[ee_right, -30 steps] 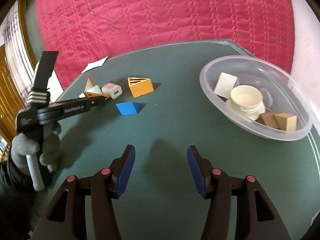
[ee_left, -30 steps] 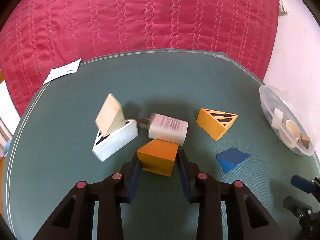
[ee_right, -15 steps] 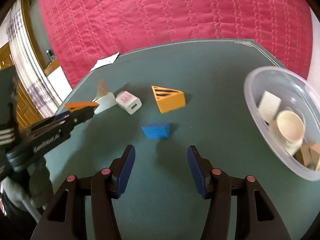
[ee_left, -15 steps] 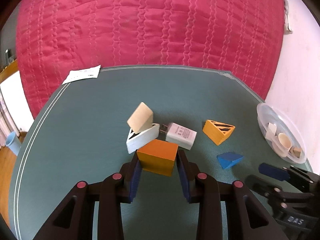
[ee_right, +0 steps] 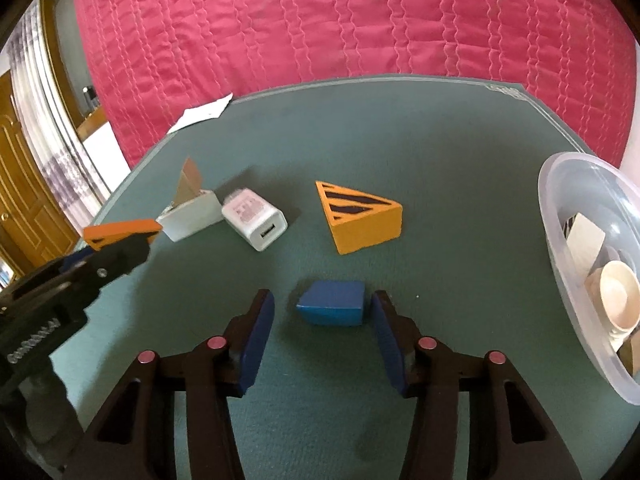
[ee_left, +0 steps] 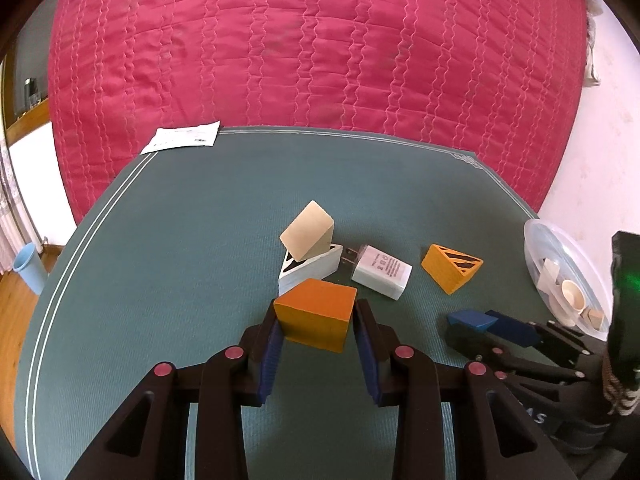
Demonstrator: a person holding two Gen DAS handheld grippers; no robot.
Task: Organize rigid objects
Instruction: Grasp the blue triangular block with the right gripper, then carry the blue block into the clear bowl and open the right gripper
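My left gripper (ee_left: 316, 320) is shut on an orange block (ee_left: 317, 315) and holds it above the green table; it also shows in the right wrist view (ee_right: 120, 233). My right gripper (ee_right: 324, 312) is open, with its fingers on either side of a blue block (ee_right: 331, 307) that lies on the table, apart from both pads. On the table lie a white wedge (ee_left: 310, 268) with a beige block (ee_left: 307, 236) leaning on it, a white USB charger (ee_right: 255, 218) and an orange striped wedge (ee_right: 360, 216).
A clear plastic bowl (ee_right: 560, 216) at the right edge holds several wooden pieces and a small cream cup (ee_right: 618, 300). A paper slip (ee_left: 184, 140) lies at the table's far left corner. A red quilted cloth (ee_left: 320, 40) hangs behind the table.
My left gripper has lifted the orange block up and back from the pile. My right gripper has moved left and forward from the bowl until its fingers bracket the blue block.
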